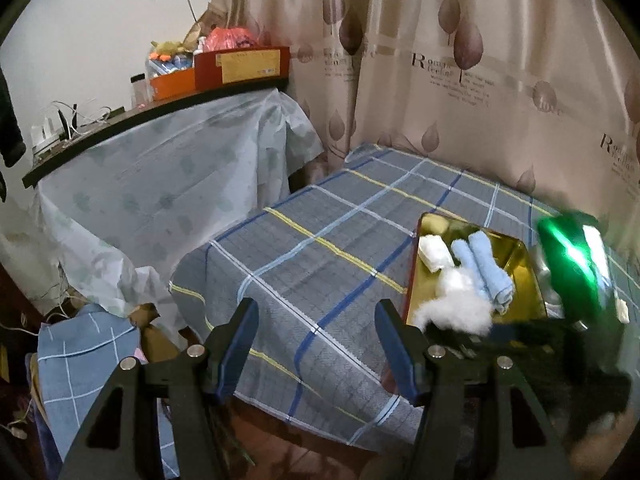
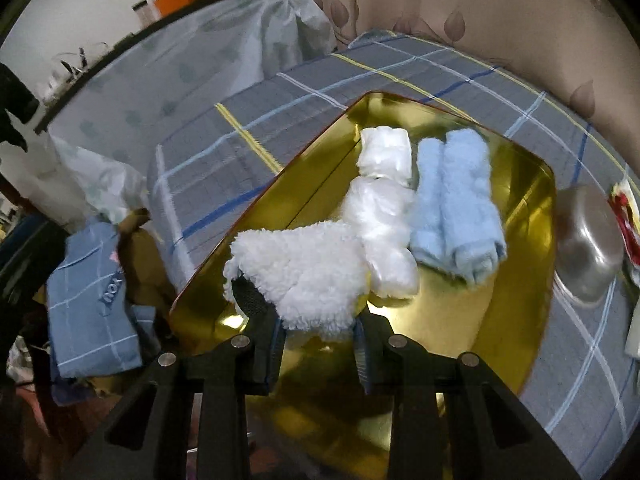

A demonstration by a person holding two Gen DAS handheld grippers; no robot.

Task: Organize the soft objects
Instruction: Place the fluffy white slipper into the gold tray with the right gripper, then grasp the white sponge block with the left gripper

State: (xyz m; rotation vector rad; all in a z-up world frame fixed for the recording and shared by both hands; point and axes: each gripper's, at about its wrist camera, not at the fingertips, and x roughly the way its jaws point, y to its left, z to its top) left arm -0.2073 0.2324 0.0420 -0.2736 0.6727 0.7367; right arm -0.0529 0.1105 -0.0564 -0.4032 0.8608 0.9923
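The right tool is clenched on a white fleece piece held over the gold tin tray, while the left tool hangs released above the bed's near edge. The rolled blue towel and white plastic bundle already lie inside, so the sorting looks nearly finished. The tray rests on a grey plaid bedspread, a steel bowl beside it, leaf-print curtains behind.

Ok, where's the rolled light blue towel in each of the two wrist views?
Left wrist: rolled light blue towel lies at lower right, inside the gold tray.
Right wrist: the towel sits right of centre, beside the white plastic bundle.
Shared landmark: the gold tray on the plaid cloth.
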